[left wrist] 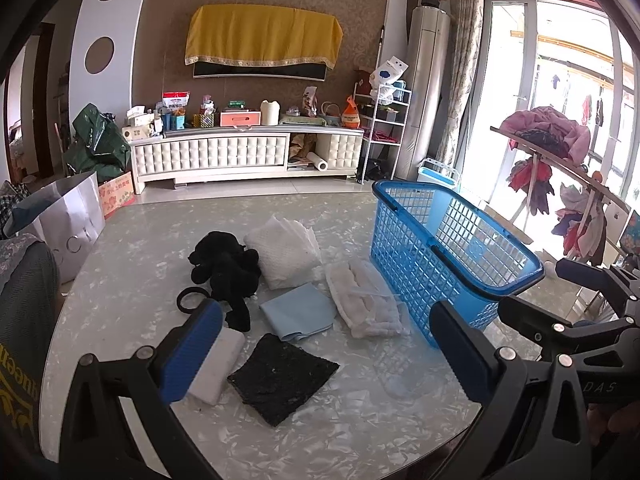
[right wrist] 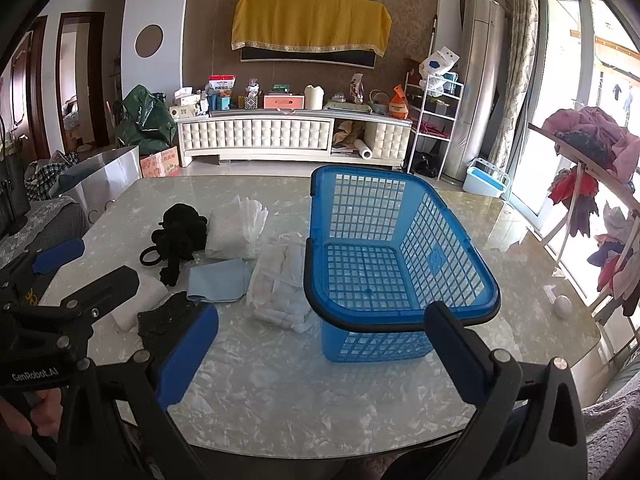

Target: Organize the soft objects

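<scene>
On the marble table lie a black plush toy (left wrist: pixel 224 268), a white mesh cushion (left wrist: pixel 284 252), a light blue cloth (left wrist: pixel 298 312), a folded white towel (left wrist: pixel 368 300), a black scouring pad (left wrist: pixel 282 376) and a white sponge (left wrist: pixel 218 364). My left gripper (left wrist: pixel 326 344) hovers open above the pad and sponge, holding nothing. An empty blue plastic basket (right wrist: pixel 400 264) stands to the right of the pile. My right gripper (right wrist: pixel 322 356) is open just in front of the basket's near rim. The towel (right wrist: pixel 280 284) touches the basket's left side.
A black ring (left wrist: pixel 190 298) lies beside the plush toy. A silver paper bag (left wrist: pixel 68 216) stands off the table's left edge. A small white ball (right wrist: pixel 563 305) rests on the table at the right. A clothes rack (right wrist: pixel 592 184) stands right of the table.
</scene>
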### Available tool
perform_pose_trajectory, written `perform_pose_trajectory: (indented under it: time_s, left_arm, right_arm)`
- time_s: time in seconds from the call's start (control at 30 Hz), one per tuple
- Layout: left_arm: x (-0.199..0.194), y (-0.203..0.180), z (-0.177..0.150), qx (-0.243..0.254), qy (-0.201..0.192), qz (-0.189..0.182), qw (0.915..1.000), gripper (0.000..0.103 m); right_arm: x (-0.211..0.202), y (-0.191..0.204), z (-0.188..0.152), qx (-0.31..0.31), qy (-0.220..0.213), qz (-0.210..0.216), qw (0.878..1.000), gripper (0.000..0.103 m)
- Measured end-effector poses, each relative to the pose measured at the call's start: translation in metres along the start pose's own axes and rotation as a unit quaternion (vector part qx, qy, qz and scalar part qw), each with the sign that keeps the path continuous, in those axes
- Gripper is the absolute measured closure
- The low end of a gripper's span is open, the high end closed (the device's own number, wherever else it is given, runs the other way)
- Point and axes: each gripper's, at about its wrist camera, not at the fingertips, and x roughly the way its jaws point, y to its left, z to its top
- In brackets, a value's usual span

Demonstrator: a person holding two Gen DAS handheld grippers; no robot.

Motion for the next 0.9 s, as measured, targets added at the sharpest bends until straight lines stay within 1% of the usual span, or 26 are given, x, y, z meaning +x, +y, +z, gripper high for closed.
perform_pose_trajectory:
  time_s: [0.5,0.63,0.9]
  left_arm:
    - [-0.0013,-0.001,0.0001,0.01,-0.002,0.002,0.9999,0.0]
    - [-0.0026,-0.0007,-0.001,0.009,-0.003,-0.008,0.9999,0.0]
    - [-0.0031,-0.0017,-0.0023,0.012,-0.003,-0.013,0.9998,0.0]
  right_arm:
    - [-0.0001,-0.0021,-0.0015,0.002,0.006,0.001,1.0,0.0]
    - [0.0001,-0.0019,-0.0013,0.002,0.008,-0.001,1.0,0.0]
    - [-0.0005,-0.0031,-0.0025,0.003,0.009,-0.003,1.0,0.0]
